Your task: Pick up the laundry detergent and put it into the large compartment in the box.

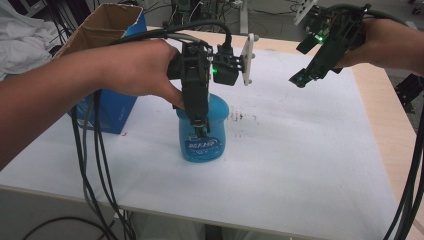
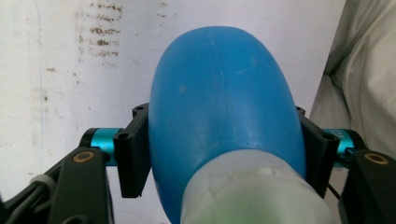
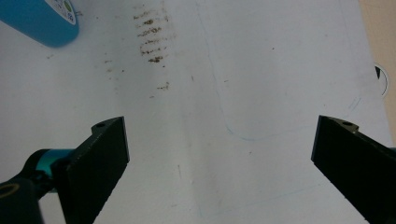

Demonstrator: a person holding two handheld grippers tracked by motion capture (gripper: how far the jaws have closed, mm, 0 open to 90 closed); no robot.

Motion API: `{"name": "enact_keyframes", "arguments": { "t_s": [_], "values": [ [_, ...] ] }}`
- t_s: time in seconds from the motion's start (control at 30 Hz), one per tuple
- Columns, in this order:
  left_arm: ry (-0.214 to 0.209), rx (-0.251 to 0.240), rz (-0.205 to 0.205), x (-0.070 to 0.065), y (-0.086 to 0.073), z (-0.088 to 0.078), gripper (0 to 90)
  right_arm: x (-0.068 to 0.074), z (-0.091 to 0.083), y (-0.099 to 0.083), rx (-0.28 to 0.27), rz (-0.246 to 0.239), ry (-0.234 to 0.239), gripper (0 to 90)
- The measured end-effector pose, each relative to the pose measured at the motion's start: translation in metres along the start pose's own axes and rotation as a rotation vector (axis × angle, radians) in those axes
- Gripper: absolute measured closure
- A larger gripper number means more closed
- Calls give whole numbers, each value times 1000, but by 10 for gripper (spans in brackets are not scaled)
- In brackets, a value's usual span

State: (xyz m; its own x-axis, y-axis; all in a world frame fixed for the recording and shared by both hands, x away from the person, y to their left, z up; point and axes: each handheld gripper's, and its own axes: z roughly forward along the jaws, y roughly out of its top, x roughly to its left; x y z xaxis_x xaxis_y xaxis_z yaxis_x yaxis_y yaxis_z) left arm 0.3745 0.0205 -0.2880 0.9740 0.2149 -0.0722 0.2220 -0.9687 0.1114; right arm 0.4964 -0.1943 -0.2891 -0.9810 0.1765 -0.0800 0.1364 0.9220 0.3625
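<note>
- Left claw point(image 1: 200, 125) clamped on blue bottle point(image 1: 202, 132), centre frame, standing on white surface point(image 1: 300, 165).
- Right claw point(image 1: 300, 80) jaws apart, hovering upper right.
- Risk: rounded, slick plastic; bottle may slip or tip when lifted.

Black tongs point(image 1: 199, 127), teal pins, black cables
</note>
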Motion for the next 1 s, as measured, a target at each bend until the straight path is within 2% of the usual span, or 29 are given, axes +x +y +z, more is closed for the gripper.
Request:
{"name": "enact_keyframes", "arguments": {
  "t_s": [0.2,0.3,0.4,0.57,0.6,0.63,0.7,0.83,0.87,1.0],
  "values": [
    [3,-6,4,-1,0,0,364,0,0,1,2,1,1,31],
    [9,19,13,-4,-1,-3,367,0,0,1,2,3,0,32],
    [1,16,13,-4,-2,-9,367,0,1,1,2,0,1,32],
    [7,19,23,-6,-5,-33,367,0,2,2,7,5,4,32],
    [9,20,22,-5,-8,-45,367,0,2,3,5,4,3,32],
    [9,20,22,-5,-8,-45,366,1,2,3,5,6,4,32],
    [27,29,22,-5,-11,-63,367,1,2,4,4,5,4,32],
    [41,32,20,-4,-13,-75,367,1,2,3,6,4,6,32],
    [52,34,21,-3,-15,-87,367,0,2,3,9,7,7,32],
    [61,51,19,0,-19,-106,368,-1,3,4,6,7,7,32]
  ]
}}
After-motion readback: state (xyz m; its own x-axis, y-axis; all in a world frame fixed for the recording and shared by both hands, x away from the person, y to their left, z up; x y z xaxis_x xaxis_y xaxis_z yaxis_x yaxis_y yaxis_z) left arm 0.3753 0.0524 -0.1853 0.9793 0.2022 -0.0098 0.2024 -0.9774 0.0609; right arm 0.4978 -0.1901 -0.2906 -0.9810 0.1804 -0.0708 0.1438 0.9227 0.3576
